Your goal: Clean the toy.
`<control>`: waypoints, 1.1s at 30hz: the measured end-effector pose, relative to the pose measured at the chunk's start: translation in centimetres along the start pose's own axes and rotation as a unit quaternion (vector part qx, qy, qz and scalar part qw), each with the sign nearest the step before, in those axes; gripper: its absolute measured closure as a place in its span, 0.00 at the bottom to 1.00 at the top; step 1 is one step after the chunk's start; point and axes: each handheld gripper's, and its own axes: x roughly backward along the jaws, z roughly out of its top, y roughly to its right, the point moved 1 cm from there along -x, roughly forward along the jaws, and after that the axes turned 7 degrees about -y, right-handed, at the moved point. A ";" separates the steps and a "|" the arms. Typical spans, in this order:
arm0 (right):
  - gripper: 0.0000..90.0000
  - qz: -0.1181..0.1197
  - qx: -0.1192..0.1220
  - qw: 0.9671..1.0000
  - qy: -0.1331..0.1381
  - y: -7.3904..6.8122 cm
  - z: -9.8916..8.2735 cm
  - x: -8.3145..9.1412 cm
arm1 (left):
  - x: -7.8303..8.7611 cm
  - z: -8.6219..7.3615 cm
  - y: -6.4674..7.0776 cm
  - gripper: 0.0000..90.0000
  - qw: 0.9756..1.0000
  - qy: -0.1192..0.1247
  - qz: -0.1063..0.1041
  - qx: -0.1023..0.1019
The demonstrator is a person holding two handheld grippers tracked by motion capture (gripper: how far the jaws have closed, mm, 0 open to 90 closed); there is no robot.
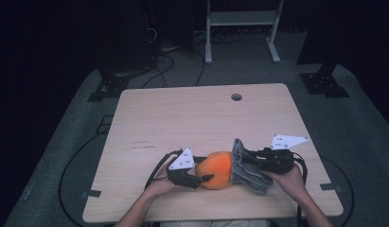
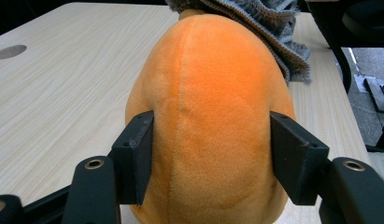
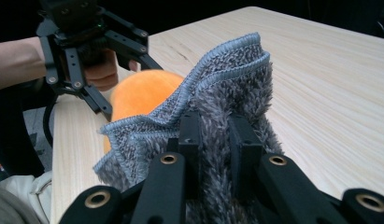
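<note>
An orange plush ball lies near the front edge of the light wooden table. My left gripper is shut on it from the left. In the left gripper view both pads press into the sides of the plush ball. A grey fluffy cloth rests against the ball's right side. My right gripper is shut on it. In the right gripper view the cloth bunches up between the jaws of my right gripper, with the orange ball behind it.
A round cable hole sits near the table's far edge. Beyond the table stand a white metal frame, black stand bases and loose cables on the grey floor. The surroundings are dark.
</note>
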 end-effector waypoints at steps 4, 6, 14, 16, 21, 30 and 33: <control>0.86 -0.001 -0.006 1.000 -0.012 0.3 -0.7 -0.8 | 0.0 0.0 -0.3 0.26 1.000 0.005 -0.010 0.019; 0.86 -0.004 -0.013 1.000 -0.013 0.5 -1.4 -0.7 | -0.4 0.2 -0.7 0.21 0.999 -0.002 -0.011 0.049; 0.86 0.012 -0.004 1.000 0.012 -0.4 0.3 0.0 | -0.4 0.2 -0.1 0.33 1.000 -0.002 -0.012 0.024; 0.86 0.014 0.002 1.000 0.012 -0.7 0.8 -0.4 | -0.4 0.2 -0.1 0.33 1.000 -0.003 -0.011 0.021; 0.86 0.005 -0.020 1.000 -0.003 0.4 -0.4 -0.8 | -0.3 0.1 -0.2 0.32 1.000 -0.002 -0.005 0.025; 0.86 0.024 -0.005 1.000 0.019 -1.4 0.6 -0.2 | -0.7 0.4 0.0 0.33 1.000 0.000 0.006 0.017; 0.86 0.036 0.019 0.999 0.017 -2.5 2.0 -1.2 | -0.7 0.3 0.0 0.34 1.000 -0.002 0.006 0.014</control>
